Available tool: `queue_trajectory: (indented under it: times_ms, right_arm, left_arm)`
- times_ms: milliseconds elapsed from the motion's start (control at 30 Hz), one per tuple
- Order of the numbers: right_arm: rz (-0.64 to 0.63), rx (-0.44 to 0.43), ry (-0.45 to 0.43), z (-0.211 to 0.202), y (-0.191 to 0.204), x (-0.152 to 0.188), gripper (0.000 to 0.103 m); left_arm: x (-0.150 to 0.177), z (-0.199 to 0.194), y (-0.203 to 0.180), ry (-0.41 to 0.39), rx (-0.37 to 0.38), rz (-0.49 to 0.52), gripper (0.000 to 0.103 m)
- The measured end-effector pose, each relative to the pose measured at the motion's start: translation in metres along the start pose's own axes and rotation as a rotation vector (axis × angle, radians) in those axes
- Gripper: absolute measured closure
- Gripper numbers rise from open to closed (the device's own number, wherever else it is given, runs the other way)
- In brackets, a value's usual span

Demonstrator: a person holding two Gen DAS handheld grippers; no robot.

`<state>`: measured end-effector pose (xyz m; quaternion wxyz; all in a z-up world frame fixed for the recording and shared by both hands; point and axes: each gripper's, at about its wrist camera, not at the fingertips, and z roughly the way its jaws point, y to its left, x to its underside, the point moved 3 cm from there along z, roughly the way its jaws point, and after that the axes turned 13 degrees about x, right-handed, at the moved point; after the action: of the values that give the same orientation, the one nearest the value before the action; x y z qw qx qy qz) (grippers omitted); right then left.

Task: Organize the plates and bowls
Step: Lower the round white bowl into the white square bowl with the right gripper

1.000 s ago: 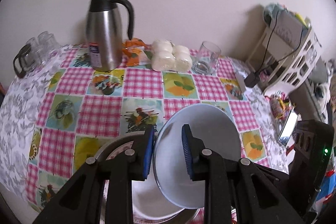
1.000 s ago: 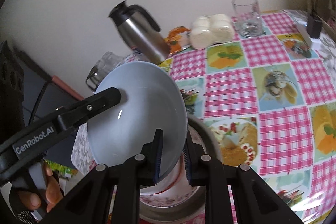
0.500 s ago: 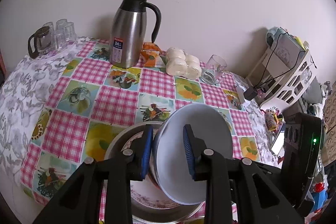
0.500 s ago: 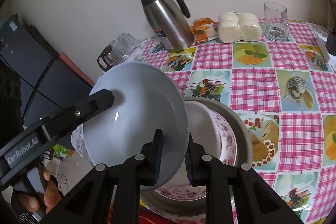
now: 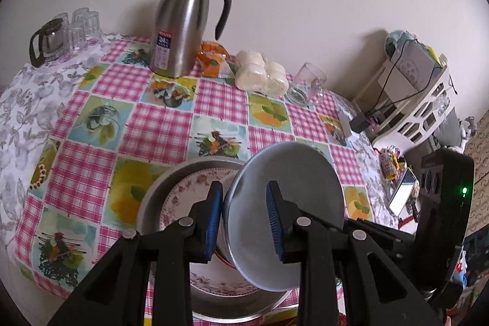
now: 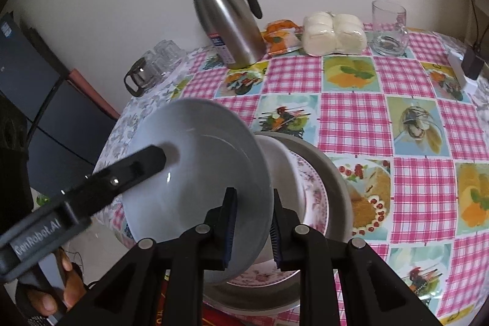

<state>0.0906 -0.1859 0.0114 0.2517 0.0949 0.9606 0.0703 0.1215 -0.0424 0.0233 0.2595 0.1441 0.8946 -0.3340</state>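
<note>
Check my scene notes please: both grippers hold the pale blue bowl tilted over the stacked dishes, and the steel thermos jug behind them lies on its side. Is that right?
Not quite. The steel thermos jug stands upright near the wall, as the left wrist view shows. The rest holds: the left gripper and right gripper both pinch the rim of the pale blue bowl, tilted over the stacked dishes.

The left gripper point(image 5: 244, 217) is angled downward, its blue-padded jaws closed on the rim of the grey bowl point(image 5: 287, 203), held tilted. The right gripper point(image 6: 252, 226) is likewise pitched down and clamped on the opposite rim. A hand point(image 6: 59, 292) is wrapped around the left gripper's handle.
</note>
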Motion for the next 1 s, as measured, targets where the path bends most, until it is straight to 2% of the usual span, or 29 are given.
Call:
queue_trajectory:
  times_ms: [233,333,567,833,967,1000]
  right_arm:
    - [-0.041,0.069,0.007,0.005,0.004,0.002,0.080]
    - [-0.056,0.069,0.003,0.005,0.007,0.001,0.080]
    - [-0.057,0.094,0.017,0.009,0.005,0.002,0.079]
    - [-0.053,0.076,0.012,0.007,0.007,0.001,0.069]
    - [-0.046,0.068,-0.005,0.003,0.005,0.000,0.058]
    - [-0.049,0.088,-0.014,0.001,0.005,-0.001,0.049]
  left_arm:
    - [0.003,0.012,0.004,0.028,-0.010,-0.018,0.074]
    - [0.004,0.012,0.008,0.024,-0.033,-0.026,0.075]
    - [0.004,0.015,0.016,0.030,-0.056,-0.040,0.086]
    - [0.003,0.016,0.015,0.021,-0.109,-0.009,0.092]
    - [0.003,0.017,0.015,0.027,-0.116,-0.001,0.092]
    - [0.004,0.018,0.014,0.028,-0.117,0.000,0.092]
